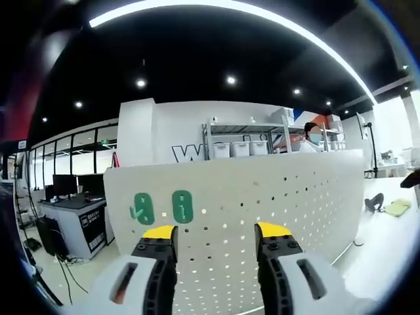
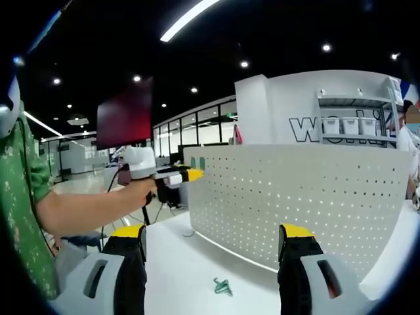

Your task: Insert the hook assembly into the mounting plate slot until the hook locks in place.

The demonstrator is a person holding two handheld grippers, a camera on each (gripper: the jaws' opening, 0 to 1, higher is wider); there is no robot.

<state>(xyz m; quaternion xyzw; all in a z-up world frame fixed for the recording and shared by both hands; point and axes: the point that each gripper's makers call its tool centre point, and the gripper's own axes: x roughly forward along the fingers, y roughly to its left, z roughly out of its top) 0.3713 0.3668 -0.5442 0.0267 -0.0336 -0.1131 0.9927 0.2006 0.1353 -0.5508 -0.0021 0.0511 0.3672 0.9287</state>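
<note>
A white perforated mounting plate [image 1: 262, 210] stands upright on the white table [image 2: 184, 262]. Two green hooks [image 1: 144, 209] [image 1: 182, 205] hang near its upper left corner; the right gripper view shows them small at the board's far end [image 2: 198, 163]. My left gripper [image 1: 216, 231] is open and empty, close in front of the plate. A loose green hook assembly [image 2: 222, 286] lies on the table between the jaws of my right gripper [image 2: 212, 233], which is open and empty. In that view a hand holds the left gripper [image 2: 174, 176] beside the plate's left edge [image 2: 190, 197].
Behind the plate are a metal shelf with white bins [image 1: 239, 147] and a person [image 1: 310, 139]. Desks with monitors [image 1: 72, 190] stand on the left, with cables on the floor. A yellow-green item [image 1: 397, 207] lies on the table at far right. A green sleeve [image 2: 23, 197] fills the left edge.
</note>
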